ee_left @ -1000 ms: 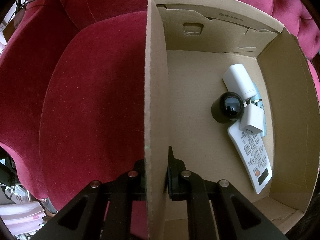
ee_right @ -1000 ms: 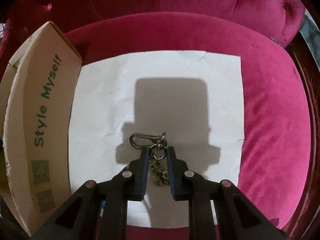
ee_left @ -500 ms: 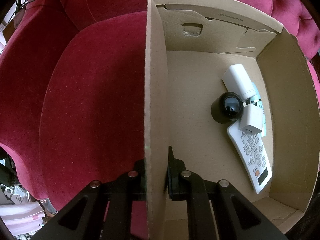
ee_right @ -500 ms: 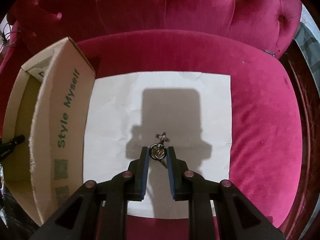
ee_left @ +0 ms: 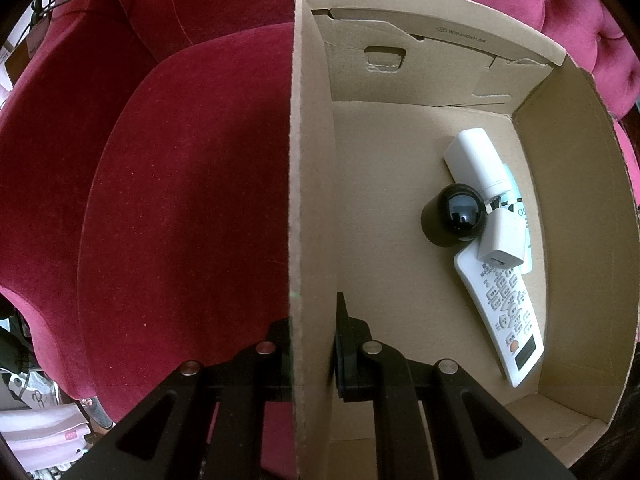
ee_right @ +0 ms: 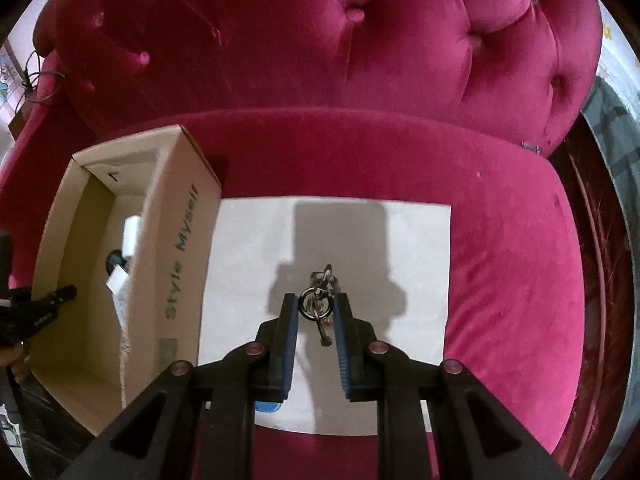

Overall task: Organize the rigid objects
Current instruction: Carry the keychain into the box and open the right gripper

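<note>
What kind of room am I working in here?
Most likely a living room in a home. The work surface is a tufted pink velvet sofa with a white sheet of paper laid on its seat, and a cardboard box on it holds a remote control.

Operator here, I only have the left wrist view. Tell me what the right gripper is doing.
Observer: The right gripper is shut on a metal keyring with a clip, which hangs between its blue pads above a white paper sheet.
Operator: Say what is left on that sheet.
Observer: Nothing but the gripper's shadow; the sheet lies on the pink velvet sofa seat.
Operator: Report where my box sits from there.
Observer: The brown cardboard box stands just left of the sheet, with green lettering "Style Myself" on its outer wall.
Operator: Confirm my own grip.
Observer: The left gripper shows at the box's left wall.
</note>
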`<state>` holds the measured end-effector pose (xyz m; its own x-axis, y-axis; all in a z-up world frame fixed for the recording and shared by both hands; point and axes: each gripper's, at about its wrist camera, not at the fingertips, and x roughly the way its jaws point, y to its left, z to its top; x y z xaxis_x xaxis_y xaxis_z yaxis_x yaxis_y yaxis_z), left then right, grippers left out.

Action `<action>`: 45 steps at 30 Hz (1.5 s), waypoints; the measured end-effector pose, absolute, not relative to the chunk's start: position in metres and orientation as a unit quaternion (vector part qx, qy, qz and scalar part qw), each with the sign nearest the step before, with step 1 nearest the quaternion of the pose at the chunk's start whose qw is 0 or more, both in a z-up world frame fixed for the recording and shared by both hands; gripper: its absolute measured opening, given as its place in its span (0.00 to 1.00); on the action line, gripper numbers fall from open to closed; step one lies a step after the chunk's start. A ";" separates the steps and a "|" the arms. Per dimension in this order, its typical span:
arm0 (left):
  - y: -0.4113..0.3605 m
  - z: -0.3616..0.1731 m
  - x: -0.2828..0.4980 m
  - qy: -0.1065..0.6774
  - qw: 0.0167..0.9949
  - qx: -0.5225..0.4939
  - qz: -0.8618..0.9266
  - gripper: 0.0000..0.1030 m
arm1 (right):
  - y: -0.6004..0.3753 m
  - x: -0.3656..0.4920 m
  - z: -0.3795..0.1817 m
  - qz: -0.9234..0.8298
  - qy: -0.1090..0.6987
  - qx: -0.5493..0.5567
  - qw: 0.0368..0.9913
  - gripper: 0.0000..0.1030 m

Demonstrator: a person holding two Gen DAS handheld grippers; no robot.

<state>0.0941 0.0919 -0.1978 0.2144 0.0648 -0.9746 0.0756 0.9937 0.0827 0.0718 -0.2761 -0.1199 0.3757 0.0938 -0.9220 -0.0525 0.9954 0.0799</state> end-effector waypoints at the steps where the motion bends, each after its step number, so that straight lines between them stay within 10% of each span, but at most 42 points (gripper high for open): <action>1: 0.092 -0.198 0.094 0.627 0.777 0.056 -0.004 0.12 | -0.276 0.072 -0.117 0.046 0.555 0.018 0.830 0.17; 45: 0.091 -0.199 0.092 0.627 0.778 0.053 -0.007 0.12 | -0.120 0.090 -0.005 0.202 0.472 -0.061 0.856 0.17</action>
<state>0.0921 0.0913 -0.1995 0.2149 0.0557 -0.9751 0.0763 0.9944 0.0736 0.0899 -0.1200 -0.0047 0.4732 0.2875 -0.8328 -0.4034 0.9111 0.0853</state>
